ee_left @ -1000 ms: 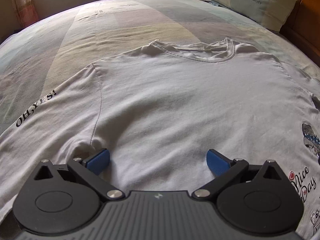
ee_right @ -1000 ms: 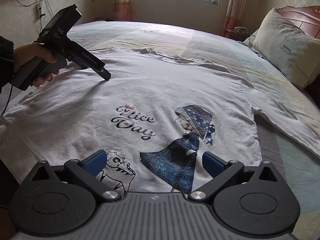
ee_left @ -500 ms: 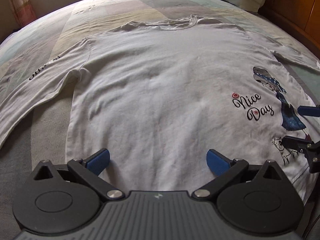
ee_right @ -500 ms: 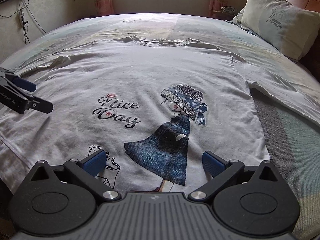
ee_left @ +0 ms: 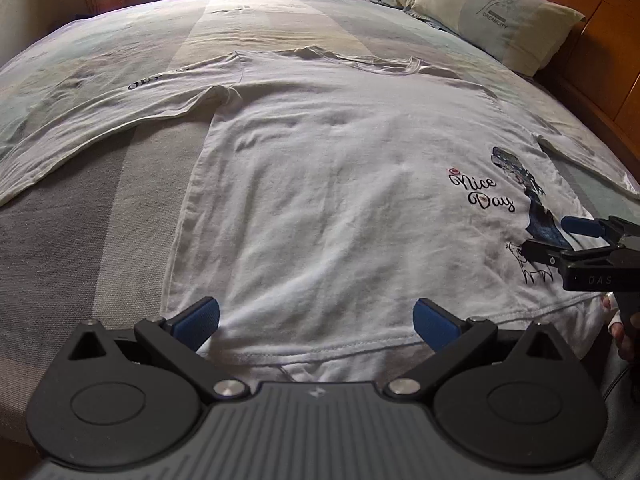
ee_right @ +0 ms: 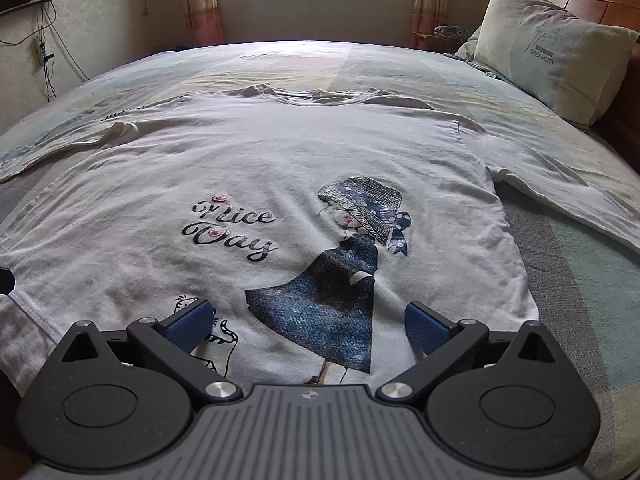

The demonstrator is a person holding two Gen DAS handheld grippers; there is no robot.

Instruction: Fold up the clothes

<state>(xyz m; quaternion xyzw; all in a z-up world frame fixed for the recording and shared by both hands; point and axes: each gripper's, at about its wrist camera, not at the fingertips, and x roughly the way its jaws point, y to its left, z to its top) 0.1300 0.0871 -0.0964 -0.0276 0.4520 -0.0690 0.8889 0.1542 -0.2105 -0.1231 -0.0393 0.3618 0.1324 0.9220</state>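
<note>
**foldfan22:** So what's the setup? Big bed (ee_right: 400, 68) with a striped sheet, and a white long-sleeve T-shirt (ee_left: 340, 200) laid out flat on it, print side up, collar toward the far side, both sleeves spread out to the sides. Pillow (ee_right: 548, 52) sits off by the headboard, well apart from the shirt.

**umi_lurker:** Yep. Looks like the very start of the fold to me, nothing is doubled over yet. Both tools are parked at the bottom hem (ee_left: 360, 346). The left gripper (ee_left: 316, 318) has its blue pads wide apart, over the hem near the shirt's left corner, gripping nothing. The right gripper (ee_right: 308, 322) is the same deal: pads spread wide, nothing between them, hovering over the girl-in-blue-dress print (ee_right: 332, 300) beside the "Nice Day" lettering (ee_right: 232, 232).

**foldfan22:** Next move?

**umi_lurker:** My guess: each one drops onto the hem and pinches it, catching both layers, then carries it up toward the collar (ee_left: 384, 68). Sleeves probably need tucking in too. Thin jersey bunches easily, so a shallow pinch could slip.
</note>
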